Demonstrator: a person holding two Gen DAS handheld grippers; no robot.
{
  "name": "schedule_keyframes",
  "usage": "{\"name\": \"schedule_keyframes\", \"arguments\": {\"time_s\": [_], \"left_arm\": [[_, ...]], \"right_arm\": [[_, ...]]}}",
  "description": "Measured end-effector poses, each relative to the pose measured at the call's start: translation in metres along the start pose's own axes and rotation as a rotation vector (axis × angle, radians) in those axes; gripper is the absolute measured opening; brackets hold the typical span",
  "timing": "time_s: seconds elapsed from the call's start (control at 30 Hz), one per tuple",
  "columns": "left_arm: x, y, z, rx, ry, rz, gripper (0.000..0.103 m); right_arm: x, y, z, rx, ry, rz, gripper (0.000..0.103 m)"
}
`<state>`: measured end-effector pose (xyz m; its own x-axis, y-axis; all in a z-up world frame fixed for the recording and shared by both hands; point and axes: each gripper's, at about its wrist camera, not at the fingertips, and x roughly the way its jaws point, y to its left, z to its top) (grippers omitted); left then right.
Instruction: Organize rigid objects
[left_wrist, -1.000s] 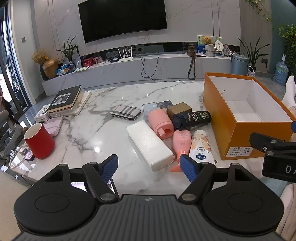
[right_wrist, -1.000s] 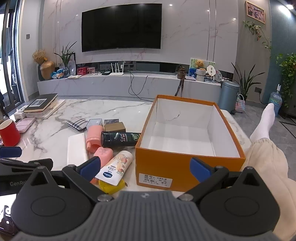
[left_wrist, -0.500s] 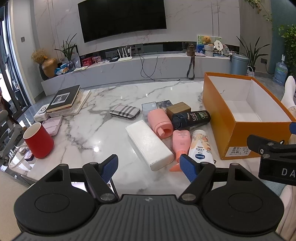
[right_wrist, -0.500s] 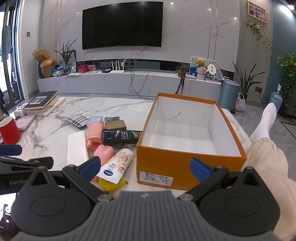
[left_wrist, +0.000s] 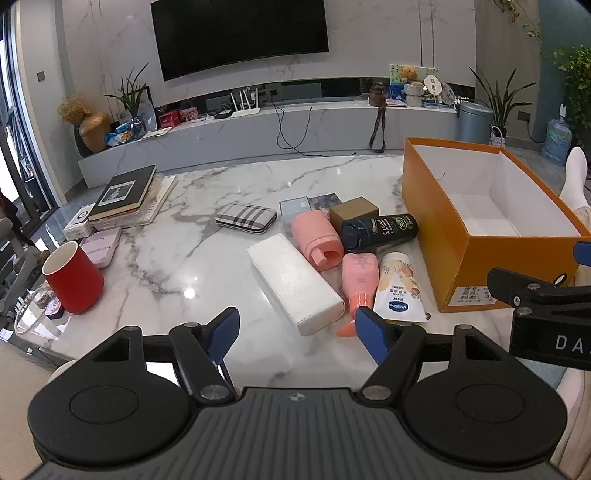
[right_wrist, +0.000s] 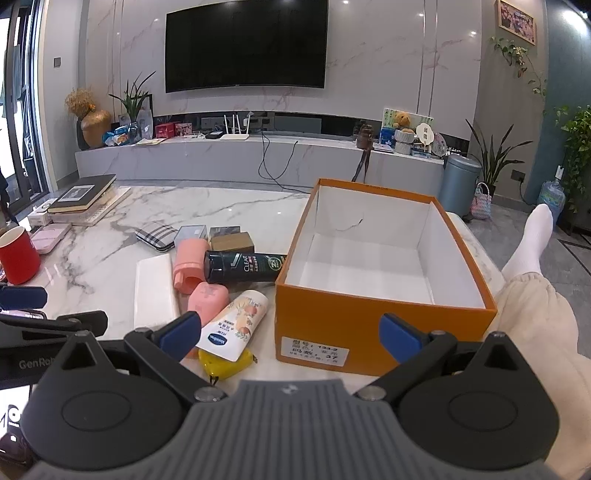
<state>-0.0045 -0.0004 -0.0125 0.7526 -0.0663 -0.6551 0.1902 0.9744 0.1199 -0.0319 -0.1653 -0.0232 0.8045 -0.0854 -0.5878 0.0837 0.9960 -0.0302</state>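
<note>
Both of my tongs hang over the near edge of the marble table (left_wrist: 229, 192) with nothing in them. My left tongs (left_wrist: 297, 332) have their blue pads apart and closing, only bare marble between them. My right tongs (right_wrist: 290, 332) stand wide, pads apart in front of the orange box (right_wrist: 332, 314).

That box sits open at the right end of the table, its white inside bare. Just left of it the loose things lie in a cluster: a dark shampoo bottle (left_wrist: 380, 230) on its side with one end at the box wall, a pink bottle (left_wrist: 317, 242) beside it, a small brown box (left_wrist: 352, 210) and two small cases behind them. Nearer to me lie a long white box (left_wrist: 295, 282), a pink tube (left_wrist: 358, 275) and a cream lotion tube (left_wrist: 397, 286) side by side, with something small and yellow (right_wrist: 223, 363) under the lotion tube's end. A checked pouch (left_wrist: 245, 218) lies apart, further left.

At the table's left end stand a red cup (left_wrist: 74, 277), a pink case and a stack of books (left_wrist: 125, 195).

Beyond the table a long low marble shelf runs under a big black television (right_wrist: 245, 44) on a marble wall. Plants, a gold vase and a router sit along it, and a grey bin (right_wrist: 460, 184) stands on the floor to the right. A person's leg in a white sock (right_wrist: 532, 240) stretches out on the right.
</note>
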Motion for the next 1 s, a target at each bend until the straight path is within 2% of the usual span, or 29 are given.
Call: {"name": "schedule_keyframes", "arguments": {"time_s": [0.17, 0.27, 0.3, 0.33, 0.43, 0.57, 0.63, 0.67, 0.7, 0.8, 0.9, 1.0], "left_arm": [[0.001, 0.006, 0.003, -0.005, 0.001, -0.035, 0.076], [0.004, 0.018, 0.013, -0.001, 0.033, -0.11, 0.07], [0.007, 0.025, 0.019, -0.016, 0.049, -0.138, 0.067], [0.01, 0.035, 0.026, -0.035, 0.065, -0.159, 0.067], [0.019, 0.054, 0.044, -0.017, 0.082, -0.171, 0.062], [0.037, 0.073, 0.059, 0.003, 0.124, -0.207, 0.05], [0.05, 0.079, 0.067, 0.004, 0.155, -0.234, 0.044], [0.056, 0.081, 0.069, 0.0, 0.17, -0.248, 0.044], [0.065, 0.084, 0.073, -0.02, 0.196, -0.271, 0.043], [0.094, 0.094, 0.082, -0.138, 0.277, -0.325, 0.045], [0.127, 0.096, 0.087, -0.212, 0.358, -0.318, 0.057], [0.158, 0.093, 0.089, -0.232, 0.426, -0.295, 0.062]], "right_arm": [[0.006, 0.0, 0.0, -0.006, 0.023, 0.019, 0.101], [0.017, -0.005, 0.003, 0.007, 0.055, 0.075, 0.1], [0.023, -0.007, 0.006, 0.014, 0.079, 0.089, 0.097], [0.031, -0.009, 0.009, 0.022, 0.107, 0.109, 0.088], [0.05, -0.009, 0.021, 0.054, 0.178, 0.193, 0.081], [0.068, 0.008, 0.035, 0.055, 0.219, 0.269, 0.069], [0.078, 0.021, 0.04, 0.032, 0.231, 0.301, 0.059], [0.083, 0.027, 0.042, 0.021, 0.239, 0.312, 0.058], [0.089, 0.034, 0.044, 0.01, 0.249, 0.326, 0.057], [0.112, 0.051, 0.052, -0.033, 0.287, 0.359, 0.046], [0.139, 0.06, 0.056, -0.058, 0.338, 0.344, 0.042], [0.162, 0.058, 0.061, -0.053, 0.38, 0.322, 0.041]]}}
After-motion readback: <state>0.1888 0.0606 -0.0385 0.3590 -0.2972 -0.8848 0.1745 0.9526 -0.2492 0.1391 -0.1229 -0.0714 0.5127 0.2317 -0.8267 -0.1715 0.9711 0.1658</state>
